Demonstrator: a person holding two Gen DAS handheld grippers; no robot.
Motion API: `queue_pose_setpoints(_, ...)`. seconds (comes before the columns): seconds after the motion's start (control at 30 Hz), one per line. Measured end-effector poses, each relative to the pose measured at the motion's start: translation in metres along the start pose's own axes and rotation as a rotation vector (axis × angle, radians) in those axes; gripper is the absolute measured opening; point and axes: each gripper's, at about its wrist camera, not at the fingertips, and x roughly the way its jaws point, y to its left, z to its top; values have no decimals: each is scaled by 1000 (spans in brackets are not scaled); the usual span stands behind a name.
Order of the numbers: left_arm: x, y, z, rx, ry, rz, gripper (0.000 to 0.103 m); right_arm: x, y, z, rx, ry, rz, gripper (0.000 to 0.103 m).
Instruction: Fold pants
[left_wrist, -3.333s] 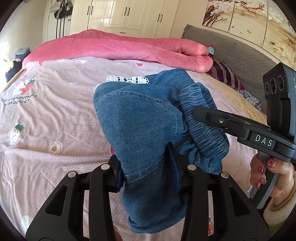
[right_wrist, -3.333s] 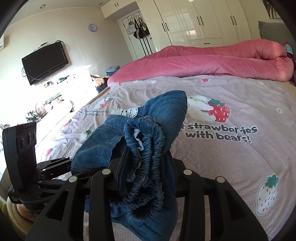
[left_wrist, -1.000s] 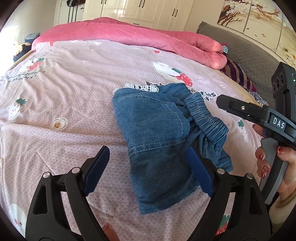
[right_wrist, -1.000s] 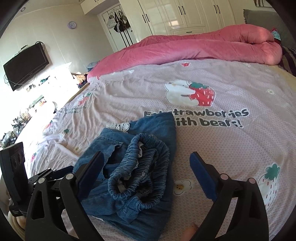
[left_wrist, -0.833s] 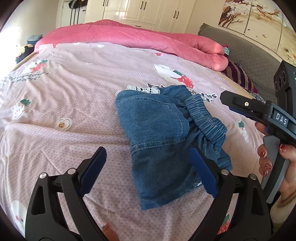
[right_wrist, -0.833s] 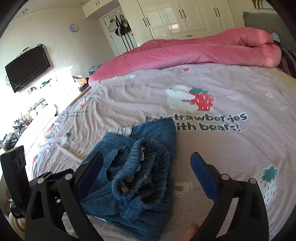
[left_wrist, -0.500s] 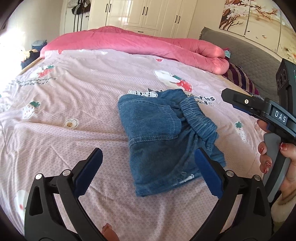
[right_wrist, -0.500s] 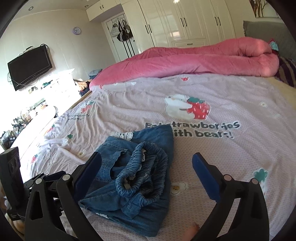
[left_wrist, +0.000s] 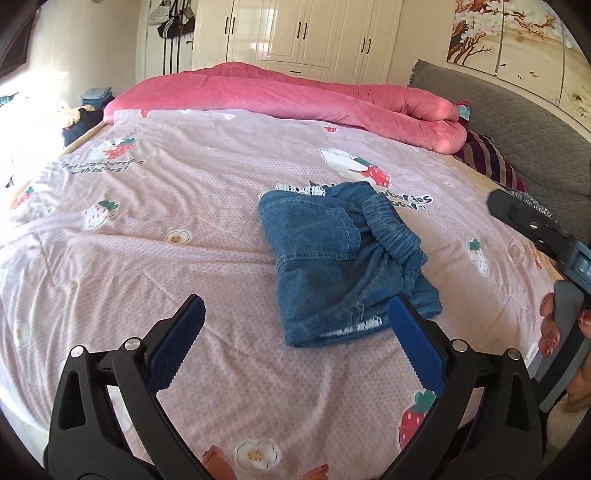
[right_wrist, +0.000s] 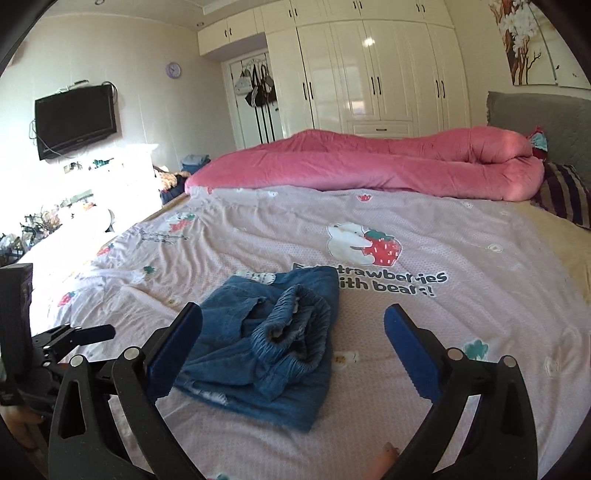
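Folded denim pants (left_wrist: 334, 254) on bed

Folded pants (left_wrist: 340, 258) hiding their own lower layers and part of the bedsheet (left_wrist: 184, 206) lettering; right gripper (left_wrist: 546, 236) cut off at frame edge.

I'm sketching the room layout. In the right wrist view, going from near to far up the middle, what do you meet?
Right tongs, open → folded denim pants → bear-and-strawberry print on the pink bedsheet → rolled pink quilt → white wardrobe.
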Motion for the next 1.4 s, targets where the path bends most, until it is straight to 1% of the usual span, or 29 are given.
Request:
queue_pose_setpoints(0.17,-11,-3,-15,30,11,-2,93,-24,4,-17,10,-20,-25,98)
queue_pose_setpoints(0.37,-23,-3,-36,28,11,5,93,-38,11,-39,6,26,-30,98)
queue_pose_setpoints(0.43,-28,-3,-41,25,6,6,93,-41,14,-44,-1,29,-37,98)
queue_pose_setpoints(0.53,-34,-4,-46,19,-3,0,93,-44,20,-51,-19,40,-55,98)
queue_pose_setpoints(0.67,-37,-2,-53,15,-1,12,93,-46,25,-61,-36,58,-60,98)
queue_pose_setpoints(0.8,-38,1,-61,-3,15,13,94,-50,26,-72,-7,73,-62,98)
queue_pose_setpoints(0.93,-38,-1,-72,-10,21,10,94,-53,25,-78,2,83,-103,98)
queue_pose_setpoints(0.97,-37,-1,-75,-10,24,9,94,-53,25,-81,-1,89,-122,98)
queue_pose_setpoints(1.03,-37,-4,-80,-10,26,7,94,-52,23,-86,10,108,-133,98)
queue_pose_setpoints(1.2,-35,-7,-89,-5,25,7,94,-51,20,-101,28,153,-126,98)
queue_pose_setpoints(1.33,-31,-5,-91,-22,33,8,93,-53,19,-100,28,130,-124,98)
queue_pose_setpoints(1.4,-29,-4,-92,-26,36,12,93,-51,20,-100,29,136,-114,98)
